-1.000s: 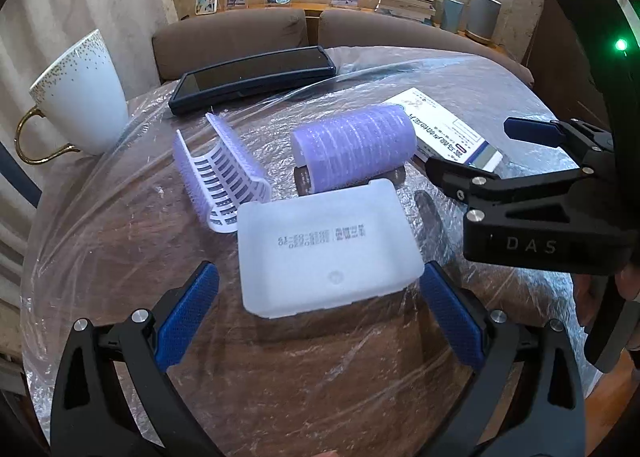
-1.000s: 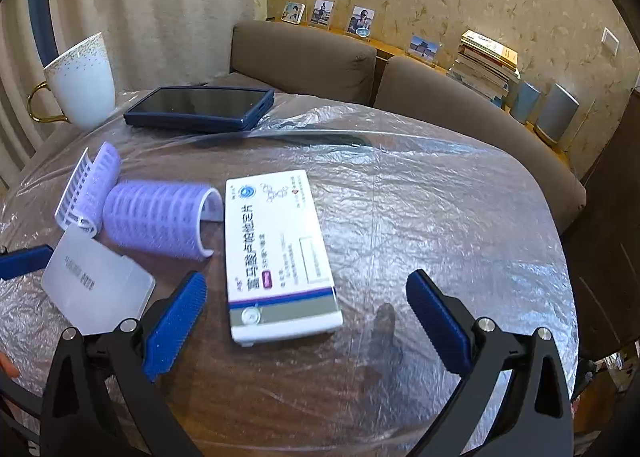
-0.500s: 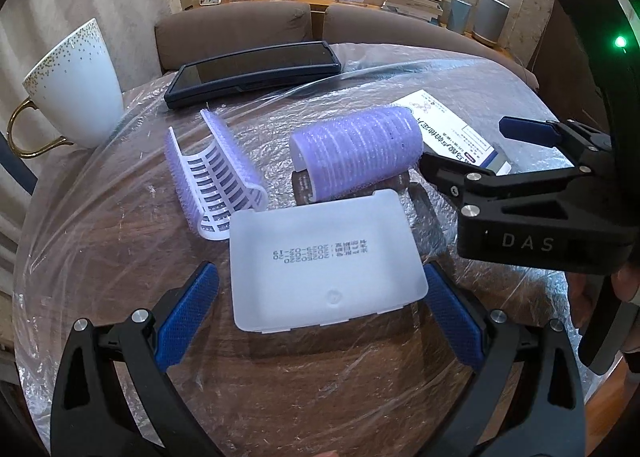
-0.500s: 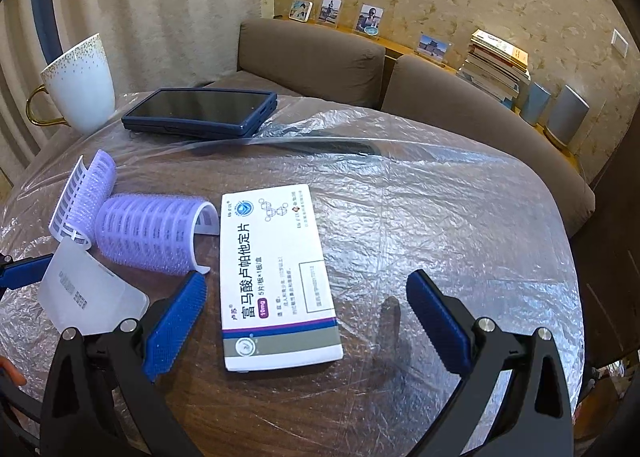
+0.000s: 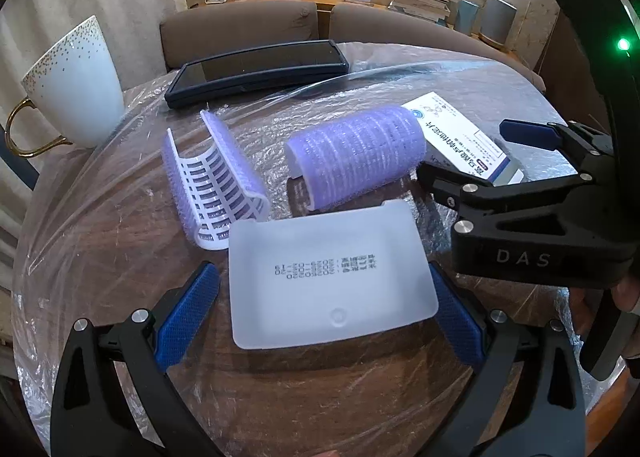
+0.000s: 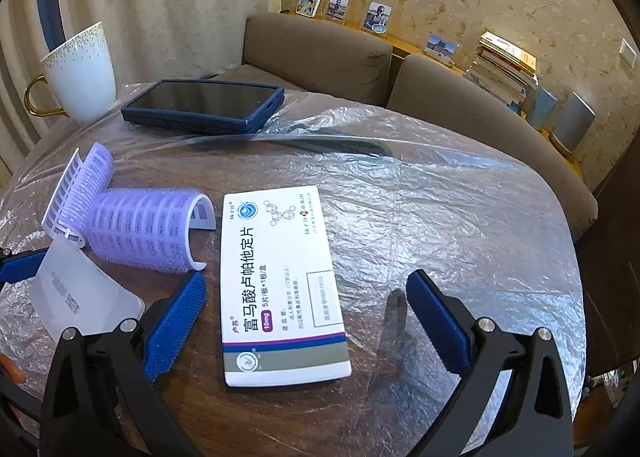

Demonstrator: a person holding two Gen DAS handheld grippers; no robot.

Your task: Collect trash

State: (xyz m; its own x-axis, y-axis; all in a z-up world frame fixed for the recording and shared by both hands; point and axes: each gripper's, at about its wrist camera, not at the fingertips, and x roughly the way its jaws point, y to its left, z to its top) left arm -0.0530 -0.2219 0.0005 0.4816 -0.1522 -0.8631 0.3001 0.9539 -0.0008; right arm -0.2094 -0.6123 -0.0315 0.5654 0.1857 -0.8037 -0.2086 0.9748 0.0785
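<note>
A white translucent plastic lid (image 5: 330,275) lies flat on the plastic-covered round table (image 5: 120,257), between the blue pads of my open left gripper (image 5: 320,317). It also shows in the right wrist view (image 6: 80,293). A white medicine box (image 6: 280,285) lies between the pads of my open right gripper (image 6: 306,329); its far end shows in the left wrist view (image 5: 460,137). Two purple hair roller halves lie behind the lid, one open side up (image 5: 216,185) and one curved side up (image 5: 356,153). Neither gripper holds anything.
A white mug with a gold handle (image 5: 74,85) stands at the table's far left. A dark blue tablet (image 5: 260,69) lies at the back. Brown sofa backs (image 6: 320,53) and a shelf with photos and books (image 6: 504,65) are behind the table. Right gripper's black body (image 5: 540,225) sits close right of the lid.
Both grippers have moved forward and lower. The lid now sits further in between the left pads, and the medicine box further in between the right pads. The objects have not moved.
</note>
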